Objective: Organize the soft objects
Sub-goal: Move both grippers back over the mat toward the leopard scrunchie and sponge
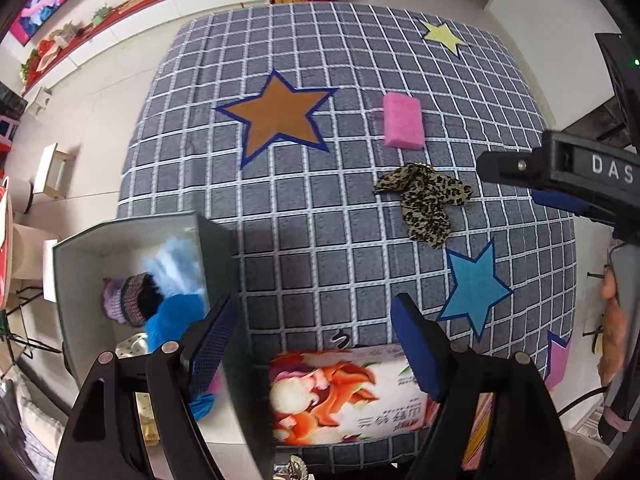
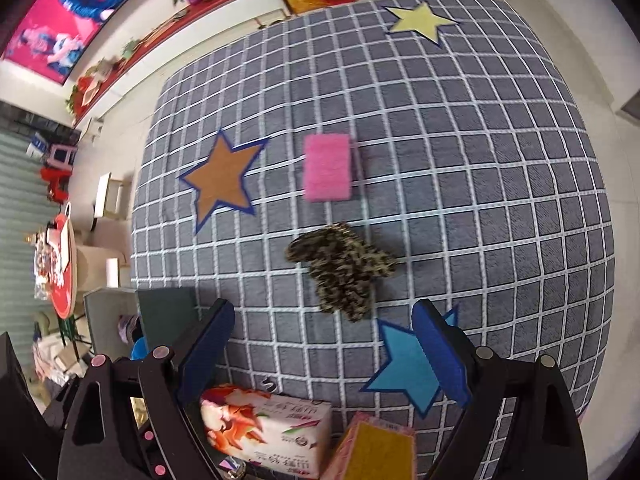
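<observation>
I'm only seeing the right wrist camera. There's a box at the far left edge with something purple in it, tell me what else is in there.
Observer: The left wrist view looks into the grey box: a striped knit hat, a bright blue soft item and a pale blue fluffy one.
Operator: Where is my right gripper relative to the leopard cloth?
Observer: The right gripper shows at the left view's right edge, beside the leopard-print cloth, not touching.
Operator: Is the left gripper holding anything?
Observer: No, the left gripper is open and empty above the tissue pack.
</observation>
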The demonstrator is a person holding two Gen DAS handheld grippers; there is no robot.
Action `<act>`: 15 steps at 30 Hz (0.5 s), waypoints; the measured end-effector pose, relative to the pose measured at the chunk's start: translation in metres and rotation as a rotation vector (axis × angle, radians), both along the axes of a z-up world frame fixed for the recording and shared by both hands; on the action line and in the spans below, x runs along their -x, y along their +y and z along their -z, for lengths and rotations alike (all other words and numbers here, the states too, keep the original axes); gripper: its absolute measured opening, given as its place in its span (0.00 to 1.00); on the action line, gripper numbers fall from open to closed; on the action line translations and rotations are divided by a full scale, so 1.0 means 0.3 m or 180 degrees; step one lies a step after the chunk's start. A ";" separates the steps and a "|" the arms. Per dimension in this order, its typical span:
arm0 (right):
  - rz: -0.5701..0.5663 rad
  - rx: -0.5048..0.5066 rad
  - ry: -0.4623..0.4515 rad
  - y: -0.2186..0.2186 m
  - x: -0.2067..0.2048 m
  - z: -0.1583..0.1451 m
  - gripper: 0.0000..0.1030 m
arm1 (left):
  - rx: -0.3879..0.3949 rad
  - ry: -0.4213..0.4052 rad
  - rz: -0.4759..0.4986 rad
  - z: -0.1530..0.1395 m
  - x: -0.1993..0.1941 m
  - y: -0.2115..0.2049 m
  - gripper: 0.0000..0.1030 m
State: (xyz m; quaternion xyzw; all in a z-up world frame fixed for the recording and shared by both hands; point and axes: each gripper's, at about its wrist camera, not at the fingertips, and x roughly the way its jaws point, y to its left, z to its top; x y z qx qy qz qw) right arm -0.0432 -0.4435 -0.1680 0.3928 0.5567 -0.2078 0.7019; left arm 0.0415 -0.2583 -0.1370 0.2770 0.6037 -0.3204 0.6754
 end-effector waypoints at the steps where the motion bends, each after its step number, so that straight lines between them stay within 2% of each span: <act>1: 0.0025 -0.0013 0.0008 -0.016 0.002 0.008 0.88 | -0.0019 0.0022 -0.0004 0.009 0.000 -0.014 0.79; 9: 0.0142 -0.0113 -0.0012 -0.150 -0.038 0.053 0.88 | -0.0090 0.0334 -0.0287 0.120 -0.020 -0.138 0.79; 15: -0.0067 -0.0210 0.0096 -0.215 -0.114 0.123 0.88 | -0.0293 0.0254 -0.0292 0.224 -0.006 -0.236 0.79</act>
